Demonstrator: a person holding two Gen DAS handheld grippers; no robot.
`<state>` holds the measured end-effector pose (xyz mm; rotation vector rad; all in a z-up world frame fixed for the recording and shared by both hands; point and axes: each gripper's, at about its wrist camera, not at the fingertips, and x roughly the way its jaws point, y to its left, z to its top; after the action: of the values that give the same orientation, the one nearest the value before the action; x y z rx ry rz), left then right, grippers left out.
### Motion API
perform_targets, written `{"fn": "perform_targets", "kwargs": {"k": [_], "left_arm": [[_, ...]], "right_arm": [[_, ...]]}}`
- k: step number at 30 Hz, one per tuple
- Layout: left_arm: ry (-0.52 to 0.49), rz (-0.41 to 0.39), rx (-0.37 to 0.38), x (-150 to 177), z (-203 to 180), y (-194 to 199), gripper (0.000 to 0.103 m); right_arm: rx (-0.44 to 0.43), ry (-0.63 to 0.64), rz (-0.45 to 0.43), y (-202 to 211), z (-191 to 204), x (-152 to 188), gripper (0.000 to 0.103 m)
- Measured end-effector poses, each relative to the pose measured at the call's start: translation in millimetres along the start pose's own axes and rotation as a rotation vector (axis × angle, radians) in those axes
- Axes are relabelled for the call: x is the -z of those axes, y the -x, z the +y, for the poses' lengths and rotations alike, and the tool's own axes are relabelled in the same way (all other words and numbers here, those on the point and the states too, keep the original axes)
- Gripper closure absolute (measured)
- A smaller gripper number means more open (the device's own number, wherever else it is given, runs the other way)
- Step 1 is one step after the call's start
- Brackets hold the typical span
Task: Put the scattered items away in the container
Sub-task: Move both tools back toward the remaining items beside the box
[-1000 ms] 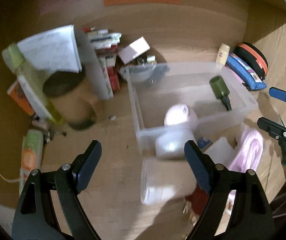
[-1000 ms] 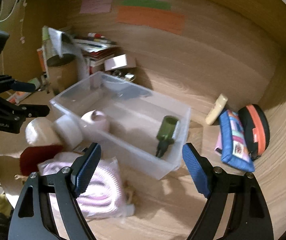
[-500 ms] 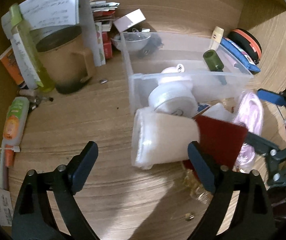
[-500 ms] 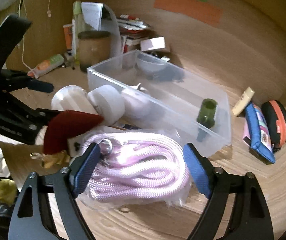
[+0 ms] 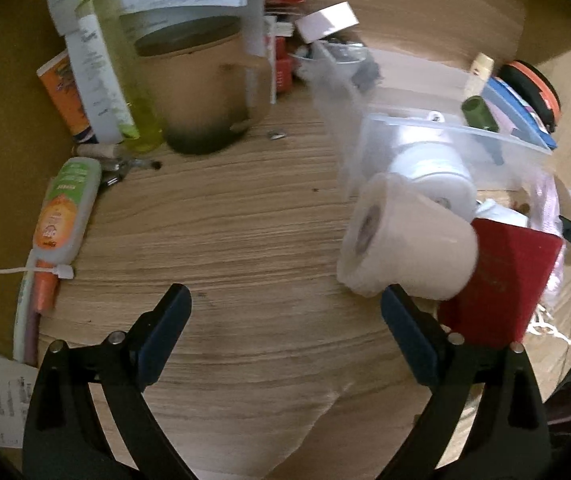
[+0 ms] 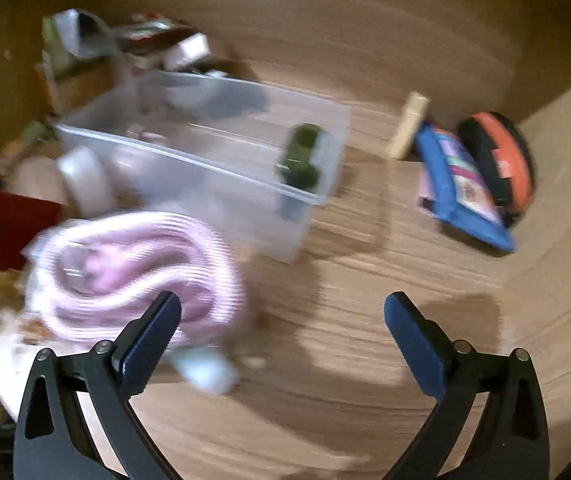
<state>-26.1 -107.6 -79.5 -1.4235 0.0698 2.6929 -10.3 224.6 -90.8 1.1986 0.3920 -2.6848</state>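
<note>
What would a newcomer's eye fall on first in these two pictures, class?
Probably the white toilet roll lying on the wooden table, leaning on a dark red box just in front of the clear plastic container. In the right wrist view, a coiled pink rope lies before the container, by the opening, empty right gripper.

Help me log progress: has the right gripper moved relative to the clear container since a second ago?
Yes. The right gripper has dropped nearer the table, the clear container now farther up-left; its empty jaws are opening.
</note>
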Motion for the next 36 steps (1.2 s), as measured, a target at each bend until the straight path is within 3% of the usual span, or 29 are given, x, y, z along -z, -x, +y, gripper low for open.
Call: {"fn": "perform_targets", "kwargs": {"k": [3, 8, 13, 16, 21, 26, 36], "left_arm": [[0.015, -0.004, -0.024, 0.0, 5.9, -0.2, 0.006], [0.046, -0.018, 0.021, -0.4, 6.6, 9.9, 0.006], [0.003, -0.059, 0.059, -4.1, -11.6, 24.4, 0.006], [-0.041, -0.064, 0.077, -5.8, -27.9, 24.7, 0.006], [-0.093, -0.042, 0.085, -5.7, -48.1, 11.5, 0.006], [-0.085, -0.024, 0.081, -7.7, -50.7, -4.2, 0.006], [-0.039, -0.039, 0.09, -10.3, -41.0, -10.5, 0.006]], "right_arm": [[-0.038, -0.022, 0.006, 1.9, -3.6, -1.3, 0.002], [-0.08, -0.02, -0.04, 17.7, 6.2, -12.1, 0.002], [-0.175, -0.022, -0.119, 32.4, 31.6, -33.6, 0.001], [-0.2, -0.001, -0.12, 26.6, 51.5, -42.3, 0.001], [-0.178, 0.025, -0.046, 1.7, 65.4, -38.6, 0.002], [-0.176, -0.004, -0.017, 5.2, 43.8, -24.0, 0.001], [-0.065, -0.044, 0.077, -3.4, 4.5, -0.2, 0.001]]}}
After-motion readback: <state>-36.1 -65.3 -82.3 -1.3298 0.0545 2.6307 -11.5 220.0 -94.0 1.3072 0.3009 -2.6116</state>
